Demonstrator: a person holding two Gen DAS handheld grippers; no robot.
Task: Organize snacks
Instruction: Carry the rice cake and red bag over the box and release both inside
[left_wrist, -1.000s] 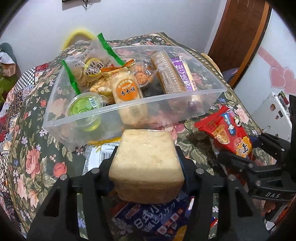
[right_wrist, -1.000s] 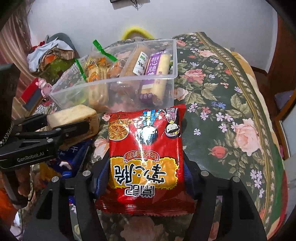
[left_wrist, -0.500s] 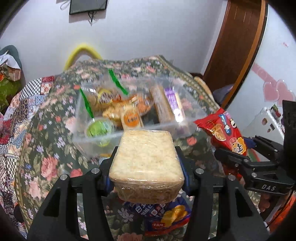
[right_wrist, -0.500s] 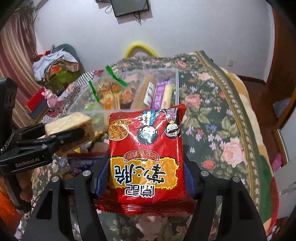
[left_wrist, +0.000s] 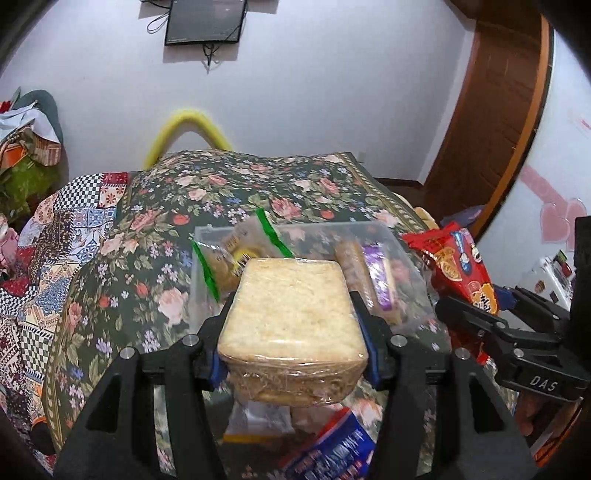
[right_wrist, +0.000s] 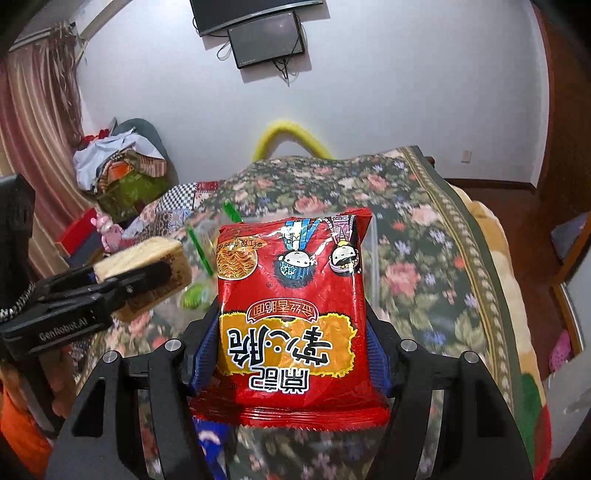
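Note:
My left gripper (left_wrist: 291, 332) is shut on a plastic-wrapped block of pale bread (left_wrist: 291, 314), held above the table and in front of the clear plastic bin (left_wrist: 400, 243). The bread and left gripper also show in the right wrist view (right_wrist: 144, 269). My right gripper (right_wrist: 291, 332) is shut on a red instant-noodle packet (right_wrist: 291, 310), held up high; the packet also shows at the right of the left wrist view (left_wrist: 458, 269). The bin holds several snacks: a green-edged bag (left_wrist: 229, 251) and long purple and brown packs (left_wrist: 376, 273). A green jelly cup (right_wrist: 194, 295) shows in it.
The table wears a dark floral cloth (left_wrist: 155, 229). A blue biscuit packet (left_wrist: 332, 454) and a white packet (left_wrist: 255, 421) lie under my left gripper. A yellow chair back (left_wrist: 188, 122) stands behind the table. A wooden door (left_wrist: 491, 122) is at the right, piled clothes (right_wrist: 118, 166) at the left.
Both grippers have risen well above the table with their loads. The bin now looks smaller and lower in both views, and the wall screen has come into view.

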